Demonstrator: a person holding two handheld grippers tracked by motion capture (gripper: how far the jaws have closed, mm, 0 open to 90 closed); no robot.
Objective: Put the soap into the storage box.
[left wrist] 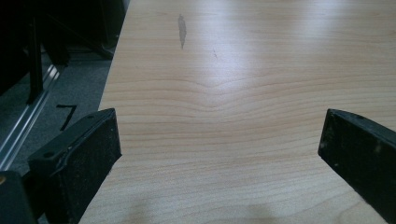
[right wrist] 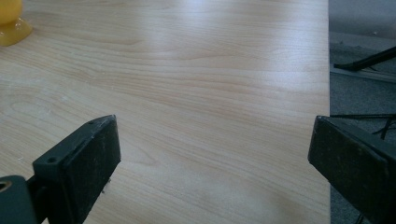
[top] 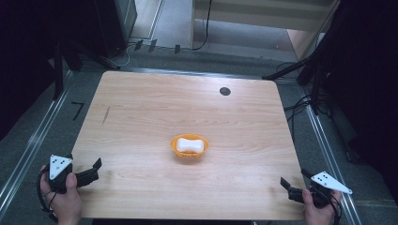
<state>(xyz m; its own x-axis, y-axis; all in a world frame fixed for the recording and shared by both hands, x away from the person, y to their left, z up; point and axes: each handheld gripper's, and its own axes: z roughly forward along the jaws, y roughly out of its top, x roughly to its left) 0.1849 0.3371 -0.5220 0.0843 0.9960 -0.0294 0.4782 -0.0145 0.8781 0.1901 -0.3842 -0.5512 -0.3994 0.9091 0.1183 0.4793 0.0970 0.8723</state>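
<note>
The wooden table [top: 141,122] holds an orange bowl [top: 189,148]; both hand-held grippers [left wrist: 219,135] [right wrist: 215,140] gape, empty.

Table: I see a light wood-grain top [top: 141,112] with rounded far corners, a dark round spot [top: 225,91] at 12 o'clock and a grey smudge [top: 106,115] at 10 o'clock.
Floor: I see grey carpet [top: 28,140] with metal rails [top: 328,154] at 3 and 9 o'clock.
Beyond: a pale wooden cabinet [top: 263,14] at 1 o'clock, cables [top: 295,108] at 2.
Light: dim edges; soft glare on the table.
</note>
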